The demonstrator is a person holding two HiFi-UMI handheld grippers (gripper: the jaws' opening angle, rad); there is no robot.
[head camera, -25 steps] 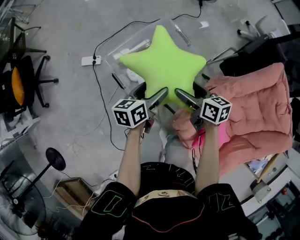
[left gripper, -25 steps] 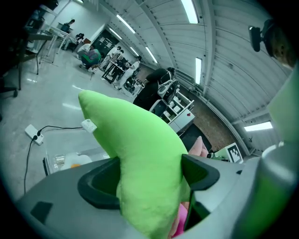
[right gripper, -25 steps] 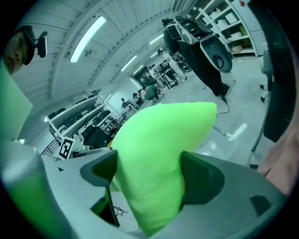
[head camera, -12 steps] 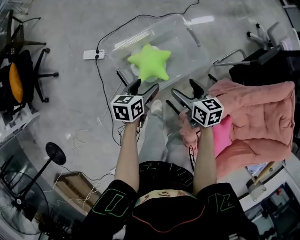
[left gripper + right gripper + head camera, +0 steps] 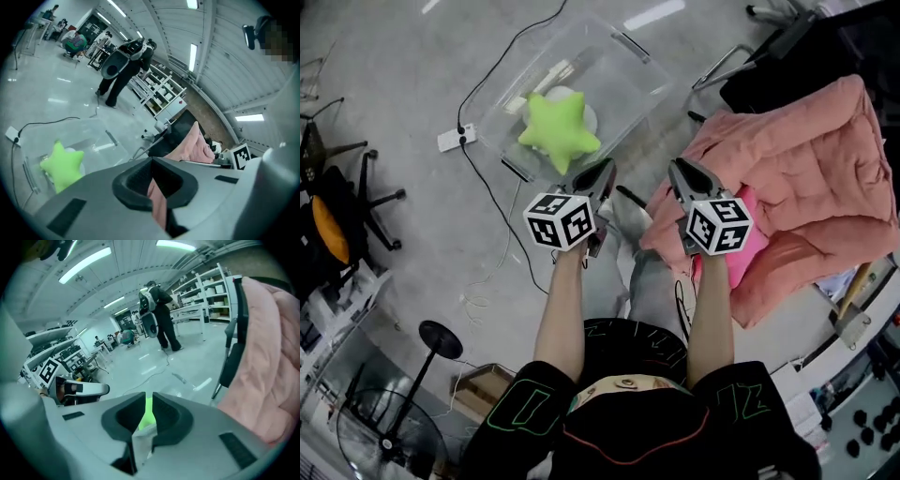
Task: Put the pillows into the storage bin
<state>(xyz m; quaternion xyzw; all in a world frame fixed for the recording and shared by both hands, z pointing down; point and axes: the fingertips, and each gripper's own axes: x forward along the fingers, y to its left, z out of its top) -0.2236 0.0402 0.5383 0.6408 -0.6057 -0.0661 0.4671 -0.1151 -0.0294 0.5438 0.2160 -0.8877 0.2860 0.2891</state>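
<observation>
While the person held a tool in each hand over the grey floor, a black chair [image 5: 333, 202] with an orange part stood far off at the left. A white plug strip [image 5: 450, 139] lay on the floor near it, and a black cord [image 5: 487, 187] ran away from it. Just to the right of the strip sat the clear storage bin [image 5: 614, 80]. The green star pillow [image 5: 560, 131] lay inside the bin, at its near end, with something white partly under it.

Next came the left gripper [image 5: 602, 172], which hung in the air a little nearer than the bin and touched nothing. Its jaws had just been closing and were now pressed together, with nothing held between them. Its cube [image 5: 560, 222] with black and white squares sat close to the hand.

Beside it, and apart from it, was the right gripper [image 5: 682, 173]. Its jaws had just been closing too, and only a thin slit was left between them. Nothing was in the slit; its own camera only saw a bit of green far away through it.

At the far right a big pink quilt [image 5: 806, 178] lay in a puffy heap, and a brighter pink thing [image 5: 752, 246] peeked out under its near edge
</observation>
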